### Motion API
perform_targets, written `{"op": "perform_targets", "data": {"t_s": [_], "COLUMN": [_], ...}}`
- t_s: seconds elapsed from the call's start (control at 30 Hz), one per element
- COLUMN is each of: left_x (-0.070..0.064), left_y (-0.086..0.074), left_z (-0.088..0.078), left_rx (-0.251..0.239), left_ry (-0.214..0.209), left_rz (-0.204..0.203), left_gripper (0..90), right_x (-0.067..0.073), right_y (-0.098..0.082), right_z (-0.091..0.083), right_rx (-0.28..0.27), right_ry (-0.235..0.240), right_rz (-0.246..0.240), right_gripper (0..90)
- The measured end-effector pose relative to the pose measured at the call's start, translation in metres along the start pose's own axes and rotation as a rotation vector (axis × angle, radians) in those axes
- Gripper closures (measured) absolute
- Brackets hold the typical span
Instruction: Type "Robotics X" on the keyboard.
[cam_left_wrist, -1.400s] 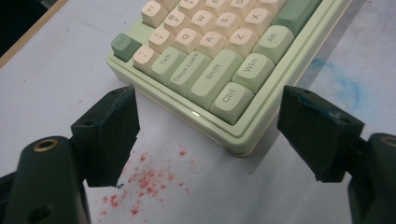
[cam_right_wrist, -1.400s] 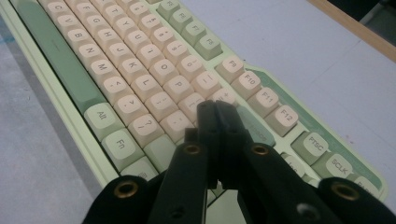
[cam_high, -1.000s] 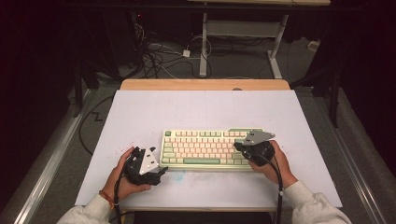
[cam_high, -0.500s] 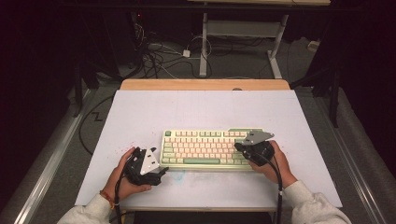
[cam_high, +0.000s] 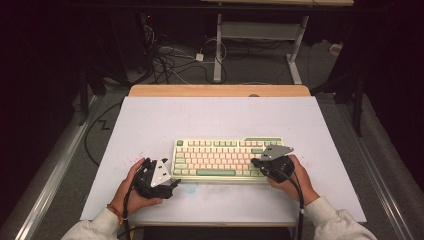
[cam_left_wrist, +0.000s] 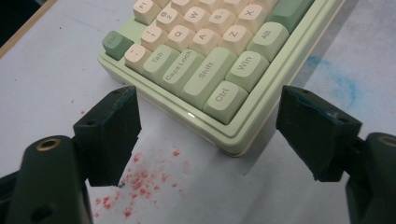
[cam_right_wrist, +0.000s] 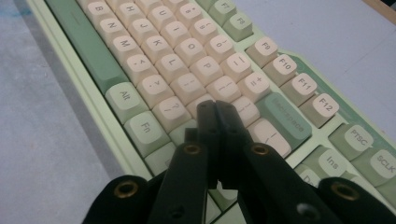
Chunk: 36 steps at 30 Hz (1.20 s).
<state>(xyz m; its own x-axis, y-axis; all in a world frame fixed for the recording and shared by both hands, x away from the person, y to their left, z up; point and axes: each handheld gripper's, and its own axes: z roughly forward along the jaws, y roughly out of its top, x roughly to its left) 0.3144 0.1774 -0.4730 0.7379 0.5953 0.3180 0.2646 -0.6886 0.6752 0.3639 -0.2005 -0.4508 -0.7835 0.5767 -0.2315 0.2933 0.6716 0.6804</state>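
Lying near the front edge of the white worktop (cam_high: 150, 120), a green and cream keyboard (cam_high: 225, 159) is sitting between the two hands. The right gripper (cam_right_wrist: 215, 112) is hovering over the keyboard's right end with its jaws pressed together above the keys near Enter. The left gripper (cam_left_wrist: 208, 116) is resting just beside the keyboard's front left corner, its jaws spread wide and holding nothing, above red specks (cam_left_wrist: 144, 179) on the worktop.
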Motion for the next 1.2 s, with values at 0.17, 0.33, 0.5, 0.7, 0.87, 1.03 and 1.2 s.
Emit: {"op": "perform_targets", "data": {"t_s": [0.17, 0.33, 0.5, 0.7, 0.87, 1.03, 1.2], "left_x": [0.003, 0.011, 0.016, 0.022, 0.027, 0.028, 0.026], "left_y": [-0.001, -0.001, 0.001, 0.007, 0.015, 0.029, 0.04], "left_z": [-0.002, -0.01, -0.013, -0.012, -0.01, -0.003, 0.006], "left_rx": [0.003, -0.014, -0.018, -0.004, 0.009, 0.009, 0.022], "left_ry": [-0.016, -0.057, -0.105, -0.129, -0.139, -0.16, -0.175], "left_rz": [-0.022, -0.065, -0.063, -0.073, -0.089, -0.09, -0.071], "left_gripper": [27.7, 57.9, 80.4, 86.6, 86.5, 86.5, 86.4], "right_x": [0.001, 0.003, 0.004, 0.005, 0.005, 0.006, 0.006], "right_y": [-0.002, -0.005, -0.006, -0.007, -0.007, -0.007, -0.007], "right_z": [0.002, 0.004, 0.003, 0.004, 0.003, 0.003, 0.004], "right_rx": [0.008, 0.006, 0.0, -0.004, -0.003, -0.006, -0.006], "right_ry": [0.005, 0.008, 0.008, -0.006, -0.004, -0.006, -0.007], "right_rz": [0.001, 0.003, 0.003, -0.007, -0.003, -0.004, -0.003], "right_gripper": [90.0, 90.0, 90.0, 90.0, 90.0, 90.0, 90.0]}}
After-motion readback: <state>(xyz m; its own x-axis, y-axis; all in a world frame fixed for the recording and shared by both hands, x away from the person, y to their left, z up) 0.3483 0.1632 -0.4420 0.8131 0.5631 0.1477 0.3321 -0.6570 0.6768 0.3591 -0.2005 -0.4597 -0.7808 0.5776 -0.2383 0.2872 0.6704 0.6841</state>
